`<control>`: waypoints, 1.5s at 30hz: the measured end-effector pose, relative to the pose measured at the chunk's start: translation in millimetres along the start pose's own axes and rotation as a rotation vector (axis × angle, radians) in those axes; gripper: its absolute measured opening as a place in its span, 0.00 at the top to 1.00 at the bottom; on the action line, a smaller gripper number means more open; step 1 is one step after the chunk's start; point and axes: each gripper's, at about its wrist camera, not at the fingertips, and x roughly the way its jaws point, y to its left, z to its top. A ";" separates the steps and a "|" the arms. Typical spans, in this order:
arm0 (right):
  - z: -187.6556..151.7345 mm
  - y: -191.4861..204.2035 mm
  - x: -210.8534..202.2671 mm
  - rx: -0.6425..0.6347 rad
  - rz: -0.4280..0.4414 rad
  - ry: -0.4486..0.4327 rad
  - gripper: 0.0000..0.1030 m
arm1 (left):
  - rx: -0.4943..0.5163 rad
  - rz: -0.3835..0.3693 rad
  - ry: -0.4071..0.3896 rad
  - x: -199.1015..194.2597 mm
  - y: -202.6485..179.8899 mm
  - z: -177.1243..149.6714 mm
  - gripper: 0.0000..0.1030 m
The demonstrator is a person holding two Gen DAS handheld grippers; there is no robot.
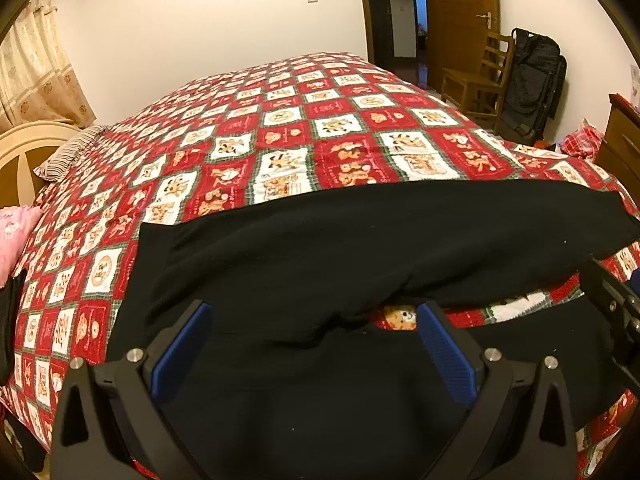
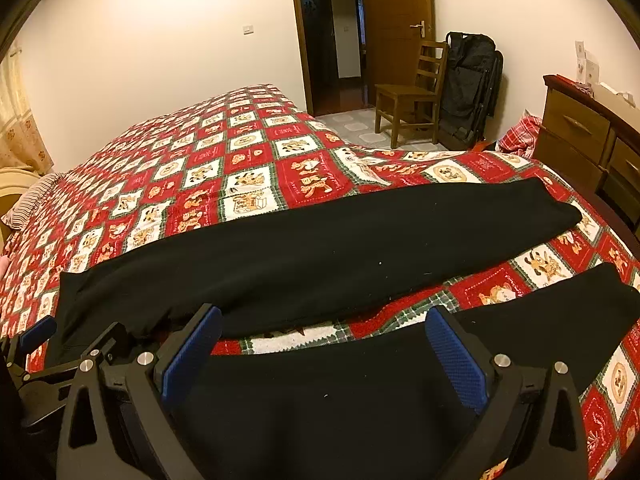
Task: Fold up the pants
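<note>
Black pants (image 1: 360, 240) lie spread flat on the bed's red-and-white patchwork quilt (image 1: 248, 128), waist end at the left, the two legs running rightward with a wedge of quilt showing between them. At far left, a striped pillow (image 1: 68, 152) sits by the cream headboard (image 1: 24, 148), and a pink cloth (image 1: 16, 236) touches the quilt's left edge. Left gripper (image 1: 316, 316): jaws spread wide, blue pads (image 1: 184, 352) on either side of the crotch area, nothing clamped; whether the tips touch the fabric cannot be told. Right gripper (image 2: 324, 320): jaws likewise wide apart, over the near leg (image 2: 520, 320), holding nothing; the left gripper's black frame shows just beside it at the left. Far leg (image 2: 360, 240) runs to a hem near the quilt's right edge. Beyond the pants the quilt is broad and bare up to the wall. Right of the bed: tiled floor, wooden chair (image 2: 412, 92), black bag (image 2: 468, 80), wooden dresser (image 2: 580, 128) close to the bed's corner, red plaid cloth (image 2: 520, 136) beside it.
</note>
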 end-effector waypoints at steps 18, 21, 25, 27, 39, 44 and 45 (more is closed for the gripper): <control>-1.7 -0.2 14.3 0.003 0.008 0.033 0.01 | 0.006 -0.007 0.034 13.0 -2.9 -1.6 0.00; -1.2 -0.1 16.6 0.000 0.012 0.036 0.01 | 0.006 -0.009 0.038 14.6 -2.9 -1.7 0.00; -1.0 1.5 19.6 -0.005 0.016 0.041 0.01 | 0.001 -0.009 0.045 17.8 -1.7 -1.0 0.00; -0.8 1.8 21.3 -0.007 0.019 0.044 0.01 | 0.001 -0.007 0.049 19.4 -1.5 -0.8 0.00; 19.4 5.2 33.8 -0.083 0.131 0.056 0.01 | 0.006 -0.002 0.065 33.3 10.4 5.2 0.00; 50.6 17.9 48.1 -0.217 0.240 0.037 0.02 | -0.011 0.012 0.059 44.4 39.6 19.4 0.00; 56.9 22.6 53.7 -0.240 0.261 0.039 0.03 | -0.022 0.020 0.063 47.3 45.6 22.1 0.00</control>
